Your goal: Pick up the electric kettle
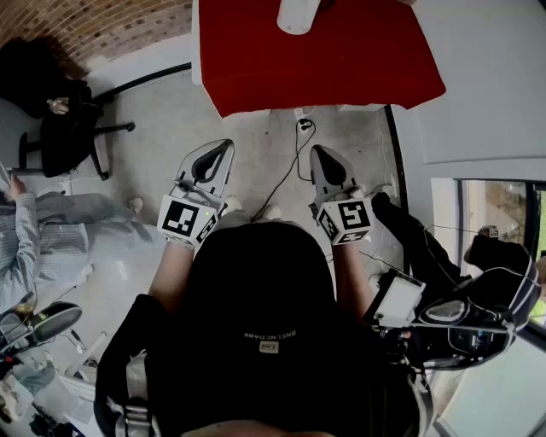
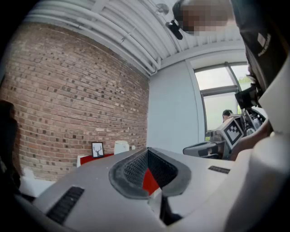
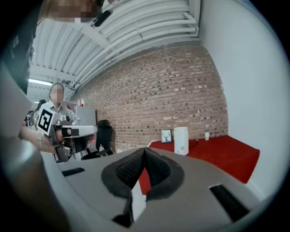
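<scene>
The white electric kettle (image 3: 181, 140) stands upright on a red table (image 3: 222, 154) in front of a brick wall, well ahead of both grippers. In the head view only the kettle's base (image 1: 299, 13) shows, at the top edge over the red tabletop (image 1: 341, 60). In the left gripper view the kettle (image 2: 121, 147) is small and far off. My left gripper (image 1: 225, 147) and right gripper (image 1: 317, 152) are held side by side over the floor, short of the table. Each has its jaws closed tip to tip with nothing between them.
A small framed picture (image 3: 166, 136) and a white cup (image 3: 206, 135) stand near the kettle. A black cable (image 1: 294, 162) runs across the floor below the table. A black office chair (image 1: 68, 128) and a seated person (image 1: 43, 230) are at the left, with equipment (image 1: 469, 316) at the right.
</scene>
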`<state>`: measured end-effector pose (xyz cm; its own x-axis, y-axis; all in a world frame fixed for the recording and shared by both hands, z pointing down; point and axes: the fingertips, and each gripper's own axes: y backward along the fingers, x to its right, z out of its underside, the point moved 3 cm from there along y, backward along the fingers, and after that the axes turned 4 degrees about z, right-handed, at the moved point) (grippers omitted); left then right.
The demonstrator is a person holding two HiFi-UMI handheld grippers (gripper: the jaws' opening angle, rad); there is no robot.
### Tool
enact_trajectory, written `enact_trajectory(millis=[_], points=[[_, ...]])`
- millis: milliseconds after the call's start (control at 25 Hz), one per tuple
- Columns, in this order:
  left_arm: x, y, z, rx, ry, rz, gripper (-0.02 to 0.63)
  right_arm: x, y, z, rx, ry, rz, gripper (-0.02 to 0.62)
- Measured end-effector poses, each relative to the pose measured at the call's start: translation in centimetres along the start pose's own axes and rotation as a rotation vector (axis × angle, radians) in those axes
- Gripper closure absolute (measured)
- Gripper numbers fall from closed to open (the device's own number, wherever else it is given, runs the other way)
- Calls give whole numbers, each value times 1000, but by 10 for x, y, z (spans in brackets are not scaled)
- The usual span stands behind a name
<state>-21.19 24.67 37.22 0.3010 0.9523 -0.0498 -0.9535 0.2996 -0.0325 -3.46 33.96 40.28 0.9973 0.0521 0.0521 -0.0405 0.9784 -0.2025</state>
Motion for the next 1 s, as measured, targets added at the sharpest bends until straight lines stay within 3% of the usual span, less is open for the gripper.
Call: enact_trajectory(millis=[120, 480, 1000], points=[[-1, 3, -3, 7, 35, 32, 600, -6, -2, -5, 2, -4, -4, 589], [-12, 2, -1, -20, -57, 18, 600, -16, -22, -12, 4, 1, -24, 589], [-52, 10, 3, -15, -56, 21, 600, -47, -62, -20, 11, 27, -46, 589]])
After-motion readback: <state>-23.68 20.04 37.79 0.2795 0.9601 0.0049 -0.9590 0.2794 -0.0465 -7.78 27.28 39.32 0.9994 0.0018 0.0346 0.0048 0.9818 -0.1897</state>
